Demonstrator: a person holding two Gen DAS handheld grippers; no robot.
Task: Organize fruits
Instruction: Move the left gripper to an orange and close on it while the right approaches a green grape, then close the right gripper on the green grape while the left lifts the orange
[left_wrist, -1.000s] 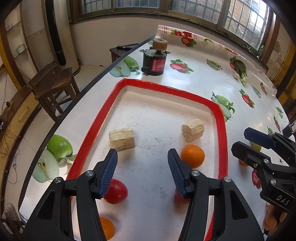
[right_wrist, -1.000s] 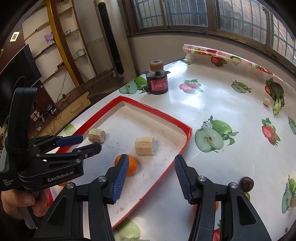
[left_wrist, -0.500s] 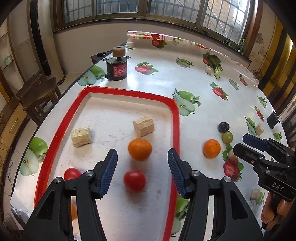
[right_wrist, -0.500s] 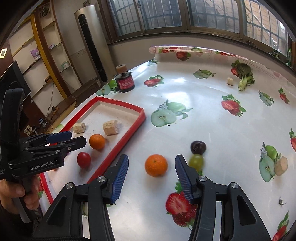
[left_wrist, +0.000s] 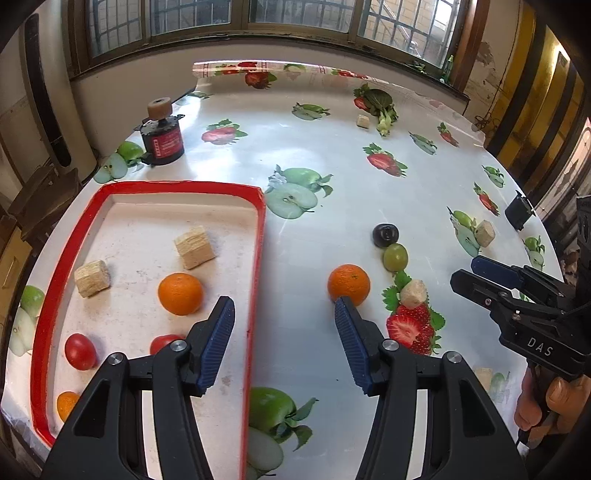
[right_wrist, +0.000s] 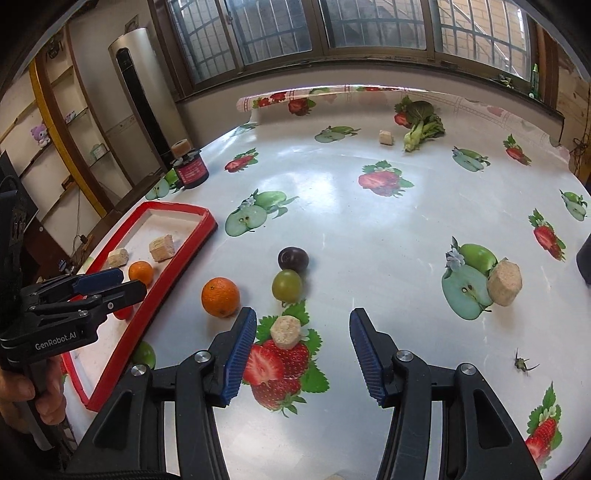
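A loose orange (left_wrist: 348, 284) lies on the fruit-print tablecloth right of the red-rimmed tray (left_wrist: 258, 258), just beyond my left gripper's right fingertip. A green fruit (left_wrist: 395, 257) and a dark plum (left_wrist: 385, 234) lie behind it. The tray holds an orange (left_wrist: 180, 293), two red tomatoes (left_wrist: 80, 350), a small orange (left_wrist: 66, 404) and two wafer blocks (left_wrist: 194, 246). My left gripper (left_wrist: 283, 314) stands open and empty over the tray's right rim. My right gripper (right_wrist: 303, 321) is open and empty above a beige chunk (right_wrist: 284, 332), with the orange (right_wrist: 220, 297) to its left.
A black-and-red canister (left_wrist: 162, 140) stands behind the tray. Leafy greens (left_wrist: 382, 107) lie at the far edge. Another beige chunk (right_wrist: 504, 284) sits at the right, a dark box (left_wrist: 517, 214) near the right edge, and an insect (right_wrist: 521, 363) on the cloth.
Both grippers have swung right, away from the tray's middle and over to the loose fruit on the cloth. Their jaws stay open and empty throughout.
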